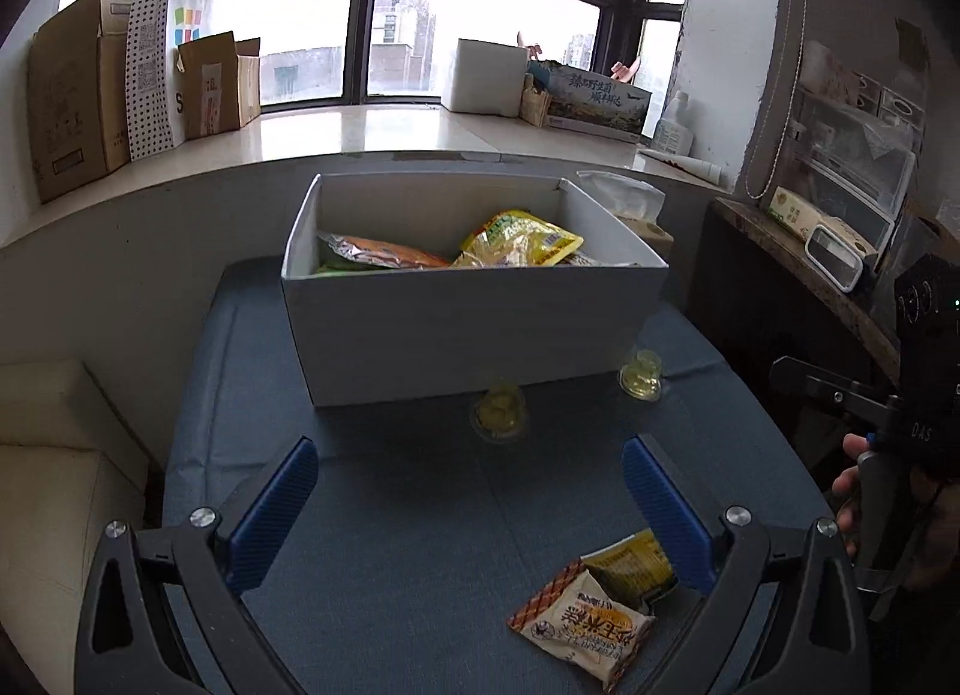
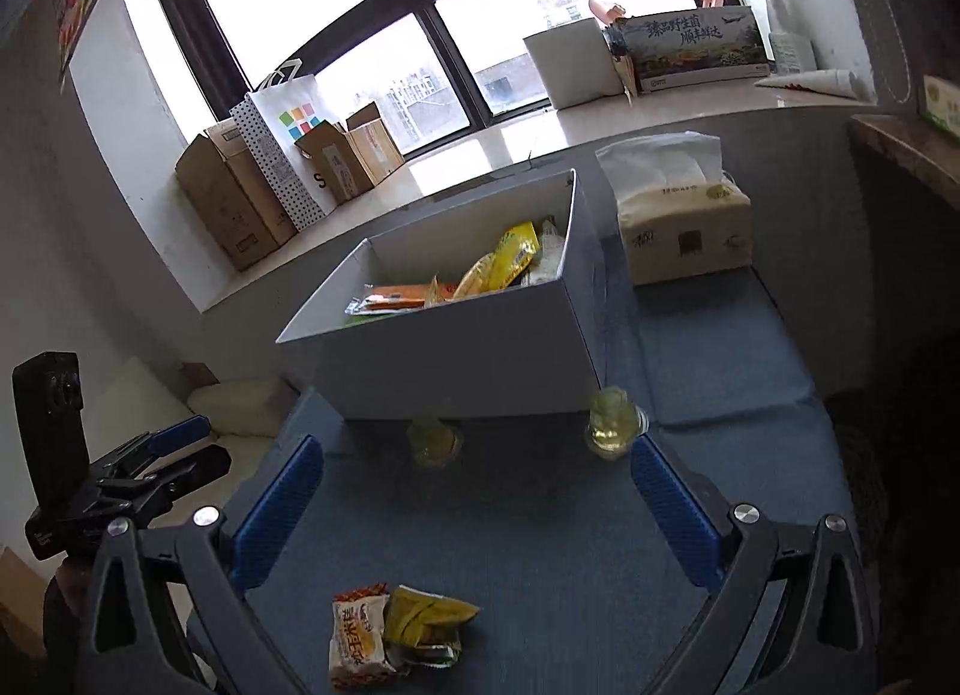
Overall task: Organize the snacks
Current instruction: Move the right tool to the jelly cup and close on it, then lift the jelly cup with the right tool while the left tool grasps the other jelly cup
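A white box [image 1: 468, 329] [image 2: 456, 365] stands on the blue table and holds several snack packets, among them a yellow one [image 1: 522, 239] [image 2: 510, 257] and an orange one [image 1: 384, 254] [image 2: 396, 299]. Two yellow jelly cups [image 1: 501, 410] [image 1: 641, 374] sit in front of the box; they also show in the right wrist view [image 2: 433, 442] [image 2: 612, 419]. A white-and-orange packet [image 1: 585, 626] [image 2: 358, 635] and a yellow packet [image 1: 630, 569] [image 2: 426, 623] lie side by side near the front. My left gripper [image 1: 471, 497] is open and empty above the table. My right gripper [image 2: 477, 497] is open and empty.
A tissue pack [image 2: 678, 215] stands right of the box. Cardboard boxes [image 1: 78, 95] and a dotted bag [image 1: 162, 59] line the window sill. A white foam box [image 1: 489, 74] and a printed carton [image 1: 597, 98] stand on the sill at right. A shelf [image 1: 840, 251] with a clock is at right.
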`<state>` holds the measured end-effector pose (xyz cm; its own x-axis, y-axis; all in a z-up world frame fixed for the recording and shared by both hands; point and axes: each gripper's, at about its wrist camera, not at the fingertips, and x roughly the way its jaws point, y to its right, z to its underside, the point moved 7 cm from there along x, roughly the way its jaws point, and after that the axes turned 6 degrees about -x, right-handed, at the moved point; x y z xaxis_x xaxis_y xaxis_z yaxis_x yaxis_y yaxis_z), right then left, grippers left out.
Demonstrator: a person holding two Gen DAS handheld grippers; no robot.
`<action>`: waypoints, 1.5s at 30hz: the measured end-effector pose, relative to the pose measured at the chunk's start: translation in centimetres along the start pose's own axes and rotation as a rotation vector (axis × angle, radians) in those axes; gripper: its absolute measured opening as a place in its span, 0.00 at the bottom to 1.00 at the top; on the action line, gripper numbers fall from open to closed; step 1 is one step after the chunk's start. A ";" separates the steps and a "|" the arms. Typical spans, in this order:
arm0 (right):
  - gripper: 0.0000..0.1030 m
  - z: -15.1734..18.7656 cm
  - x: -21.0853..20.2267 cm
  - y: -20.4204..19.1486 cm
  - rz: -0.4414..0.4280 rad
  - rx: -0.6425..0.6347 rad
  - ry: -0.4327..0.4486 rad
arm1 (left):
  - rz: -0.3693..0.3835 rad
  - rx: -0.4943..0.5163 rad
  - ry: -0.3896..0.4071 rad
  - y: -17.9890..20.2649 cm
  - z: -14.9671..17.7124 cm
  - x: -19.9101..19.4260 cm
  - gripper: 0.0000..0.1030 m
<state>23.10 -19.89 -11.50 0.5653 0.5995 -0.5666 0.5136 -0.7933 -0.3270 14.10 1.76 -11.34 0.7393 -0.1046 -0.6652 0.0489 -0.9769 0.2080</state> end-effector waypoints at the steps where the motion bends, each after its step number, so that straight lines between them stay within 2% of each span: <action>1: 1.00 1.0 0.4 0.3 0.010 0.007 -0.018 | -0.013 -0.001 -0.011 0.2 1.0 0.2 1.00; 4: 1.00 3.3 1.8 1.0 0.033 0.003 -0.075 | -0.027 -0.012 -0.031 0.4 3.1 0.6 1.00; 7: 1.00 4.3 3.0 1.7 0.061 -0.005 -0.119 | -0.014 -0.029 -0.061 0.3 4.1 1.0 1.00; 13: 1.00 2.4 5.3 4.0 0.147 -0.058 -0.127 | -0.007 -0.054 -0.074 -0.1 4.1 1.5 1.00; 19: 1.00 0.1 9.3 6.6 0.191 -0.086 -0.180 | -0.030 -0.045 -0.070 -0.2 4.1 1.3 1.00; 22: 1.00 -0.4 10.9 7.0 0.214 -0.138 -0.194 | -0.024 -0.045 -0.082 -0.2 4.3 1.5 1.00; 26: 1.00 0.1 12.7 7.6 0.210 -0.126 -0.251 | -0.038 -0.036 -0.082 -0.2 4.4 1.7 1.00; 27: 0.97 0.2 12.9 7.7 0.210 -0.129 -0.254 | -0.056 -0.033 -0.079 -0.2 4.5 1.8 1.00; 28: 0.85 0.4 13.1 7.8 0.210 -0.131 -0.256 | -0.065 -0.026 -0.082 -0.3 4.5 2.0 1.00; 29: 0.67 0.5 13.3 8.0 0.222 -0.129 -0.268 | -0.067 -0.022 -0.087 -0.3 4.6 2.1 1.00; 30: 0.59 0.5 13.2 8.2 0.254 -0.138 -0.261 | -0.066 -0.024 -0.089 -0.3 4.7 2.3 1.00; 31: 0.43 0.4 13.1 8.2 0.246 -0.142 -0.256 | -0.065 -0.023 -0.091 -0.4 4.7 2.4 1.00; 33: 0.38 0.4 12.8 8.1 0.233 -0.140 -0.255 | -0.071 -0.018 -0.093 -0.5 4.7 2.6 1.00; 36: 0.38 0.6 12.1 7.6 0.231 -0.169 -0.242 | -0.069 -0.018 -0.097 -0.4 4.6 2.9 1.00; 45: 0.38 0.8 5.5 3.9 0.104 -0.165 -0.108 | -0.056 0.033 -0.114 1.6 1.2 5.4 1.00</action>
<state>27.73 -19.77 -16.46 0.5527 0.4931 -0.6718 0.5598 -0.8169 -0.1391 17.35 -0.64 -15.48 0.6545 -0.0683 -0.7530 0.0644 -0.9873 0.1455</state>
